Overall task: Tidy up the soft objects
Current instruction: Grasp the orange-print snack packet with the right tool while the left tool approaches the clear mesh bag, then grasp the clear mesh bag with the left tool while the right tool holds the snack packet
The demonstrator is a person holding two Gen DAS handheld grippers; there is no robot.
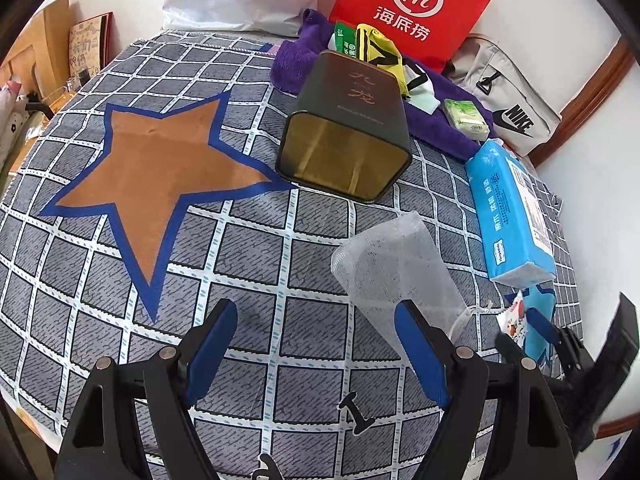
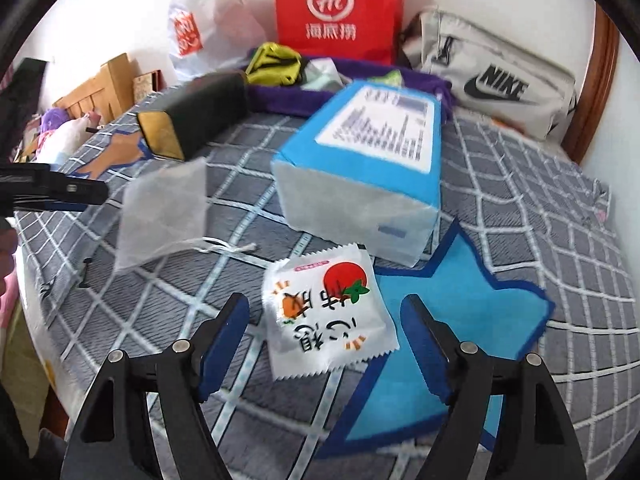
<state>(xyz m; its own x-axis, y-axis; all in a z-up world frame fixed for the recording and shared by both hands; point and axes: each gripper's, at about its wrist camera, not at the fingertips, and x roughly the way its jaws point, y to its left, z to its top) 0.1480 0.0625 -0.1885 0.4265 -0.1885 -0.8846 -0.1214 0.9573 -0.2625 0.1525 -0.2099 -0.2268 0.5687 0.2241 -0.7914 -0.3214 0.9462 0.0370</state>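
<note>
lying flat on the checked bedspread, white snack packet with tomato print, between the right gripper spread jaws, untouched. left gripper open, empty. dark tin on its side, empty.

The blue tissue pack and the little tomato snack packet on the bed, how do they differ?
The blue tissue pack is a tall, blocky brick; the tomato snack packet is a small flat pouch. The tissue pack is blue with a printed white label, while the snack packet is white with a red tomato picture and zigzag edges. The tissue pack sits farther back; the snack packet lies between the right gripper's open jaws. Both rest on the checked bedspread.
</note>
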